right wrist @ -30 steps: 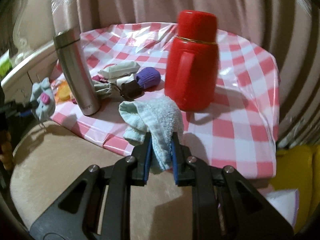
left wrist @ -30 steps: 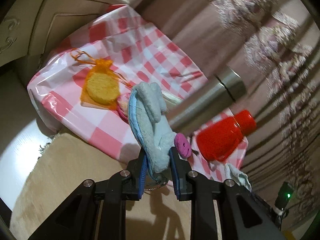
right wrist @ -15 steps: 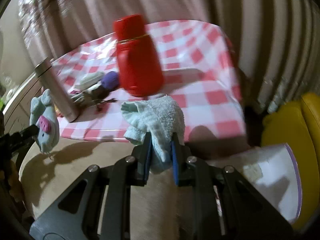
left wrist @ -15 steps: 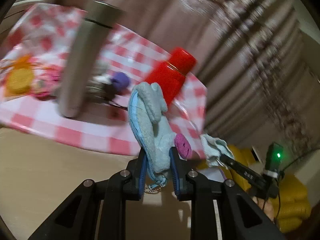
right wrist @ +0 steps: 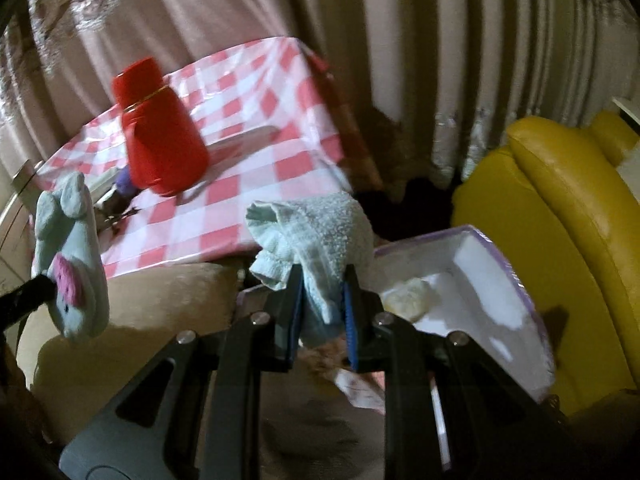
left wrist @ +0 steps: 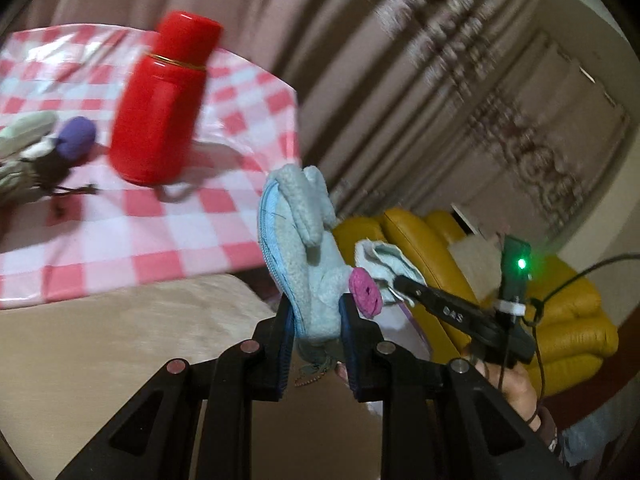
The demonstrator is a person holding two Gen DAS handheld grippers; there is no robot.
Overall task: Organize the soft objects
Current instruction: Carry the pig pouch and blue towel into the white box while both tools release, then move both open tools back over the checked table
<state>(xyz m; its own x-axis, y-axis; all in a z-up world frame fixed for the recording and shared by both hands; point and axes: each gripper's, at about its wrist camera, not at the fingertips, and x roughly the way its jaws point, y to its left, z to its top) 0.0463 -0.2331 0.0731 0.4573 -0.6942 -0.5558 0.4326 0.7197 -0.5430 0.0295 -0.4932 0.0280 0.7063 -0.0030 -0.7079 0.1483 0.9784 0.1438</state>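
My left gripper (left wrist: 316, 304) is shut on a pale blue plush pouch (left wrist: 308, 248) with a pink button, held upright beyond the table's edge. In the right wrist view the same plush pouch (right wrist: 72, 264) hangs at the left. My right gripper (right wrist: 322, 296) holds a light blue towel (right wrist: 320, 232); its jaws are opening, and the pads still press the cloth. Just right of the towel lies a white box with a purple rim (right wrist: 480, 264), with a cream lump (right wrist: 408, 296) inside. The towel (left wrist: 384, 256) also shows behind the plush in the left wrist view.
A red flask (left wrist: 160, 108) stands on the pink checked tablecloth (left wrist: 120, 220), with a purple soft item (left wrist: 76, 142) and other small things to its left. A beige cushion (left wrist: 120, 340) lies below the table. A yellow sofa (right wrist: 560, 208) is at the right, curtains behind.
Both grippers have swung right, away from the table, each still carrying its item. The steel flask has left the left wrist view, and the white box and yellow sofa have come into view.
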